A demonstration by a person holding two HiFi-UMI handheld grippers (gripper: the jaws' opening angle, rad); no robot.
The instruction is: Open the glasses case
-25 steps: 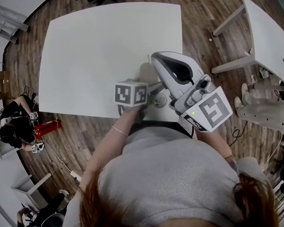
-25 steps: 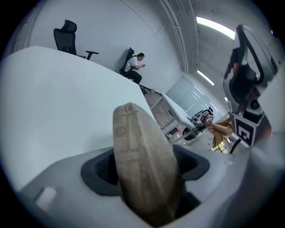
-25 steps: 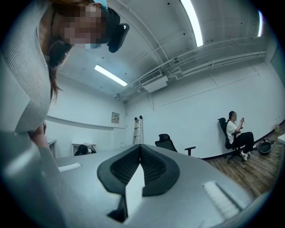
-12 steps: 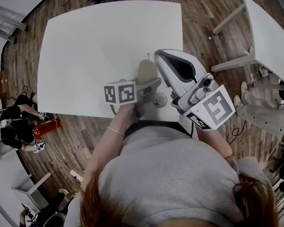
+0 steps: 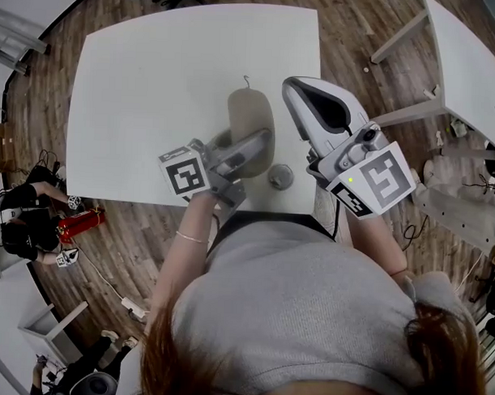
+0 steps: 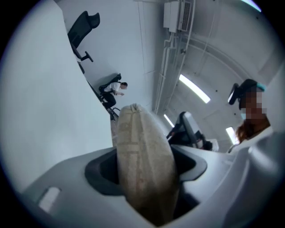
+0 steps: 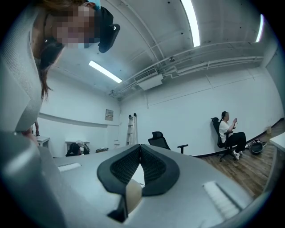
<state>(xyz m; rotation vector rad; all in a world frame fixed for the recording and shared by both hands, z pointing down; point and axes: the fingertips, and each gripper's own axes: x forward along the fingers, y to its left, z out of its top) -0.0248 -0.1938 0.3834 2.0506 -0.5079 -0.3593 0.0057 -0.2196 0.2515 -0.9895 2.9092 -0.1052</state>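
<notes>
We pinch beige glasses case (image 5: 249, 112) in left gripper (image 5: 260, 144), jaws just closing, over white table (image 5: 154, 84); right gripper (image 5: 292, 86) pressed together alongside.

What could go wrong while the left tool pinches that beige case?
The left gripper, whose jaws have just been closing, pinches the glasses case by one end, so it might slip or swivel in that grip. The right gripper is shut, so it probably must open before it can help open the case; a fumbled grab could knock it loose.
</notes>
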